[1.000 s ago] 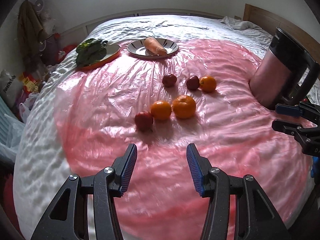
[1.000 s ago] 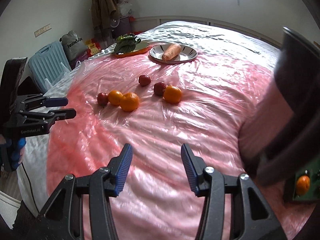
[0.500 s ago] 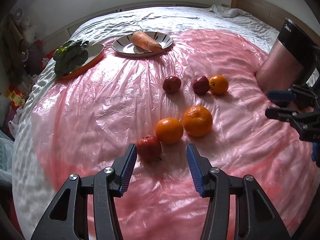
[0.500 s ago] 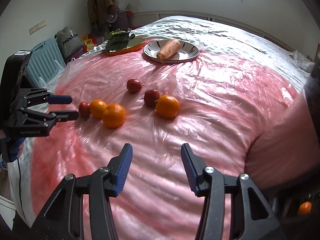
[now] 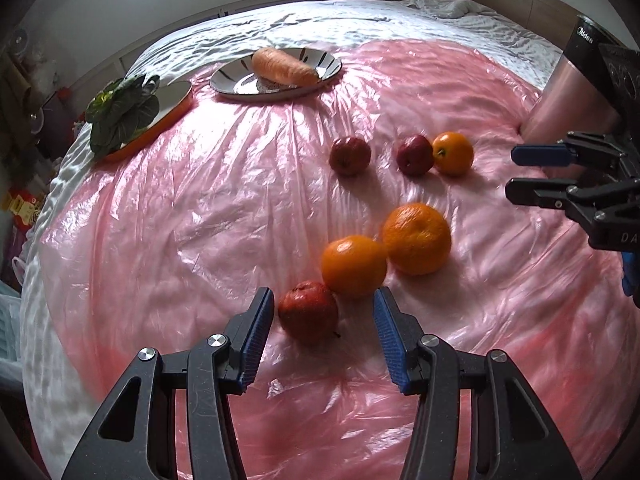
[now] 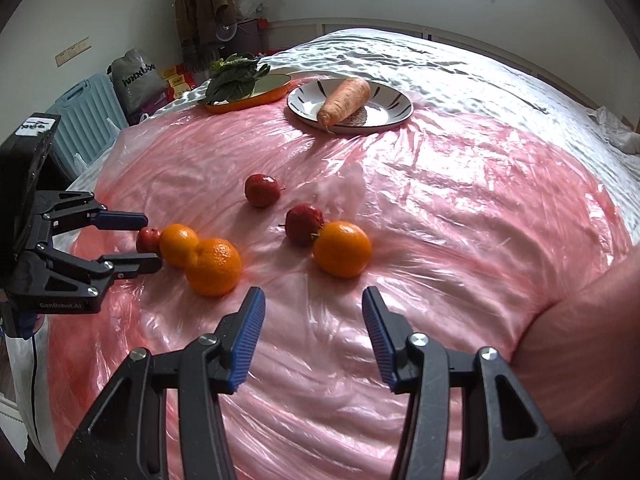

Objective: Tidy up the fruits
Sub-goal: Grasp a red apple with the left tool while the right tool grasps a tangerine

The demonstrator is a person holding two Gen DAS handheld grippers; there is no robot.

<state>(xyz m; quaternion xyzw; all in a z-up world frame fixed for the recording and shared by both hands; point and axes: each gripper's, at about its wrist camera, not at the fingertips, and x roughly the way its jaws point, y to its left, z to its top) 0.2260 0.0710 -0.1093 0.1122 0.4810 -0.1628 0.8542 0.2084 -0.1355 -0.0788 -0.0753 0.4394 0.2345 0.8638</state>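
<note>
1. I am holding my left gripper (image 5: 324, 312) spread over the crinkled pink plastic sheet (image 5: 200, 220) on the bed; the nearest small dark-red apple (image 5: 308, 312) is lying between its blue-padded fingers, closer to the left pad, and neither pad is touching it.
2. That apple is sitting at the left end of a row, touching a smooth round orange (image 5: 354, 266), which is touching a larger dimpled orange (image 5: 416, 238).
3. I am keeping my right gripper (image 6: 314, 334) spread and empty, just short of the lone orange (image 6: 342, 248) beside another red apple (image 6: 304, 224).
4. I am counting three apples and three oranges; the left hand is nearer the row.
5. Farther back, one carrot (image 6: 346, 100) is lying on a striped plate (image 6: 388, 114).
</note>
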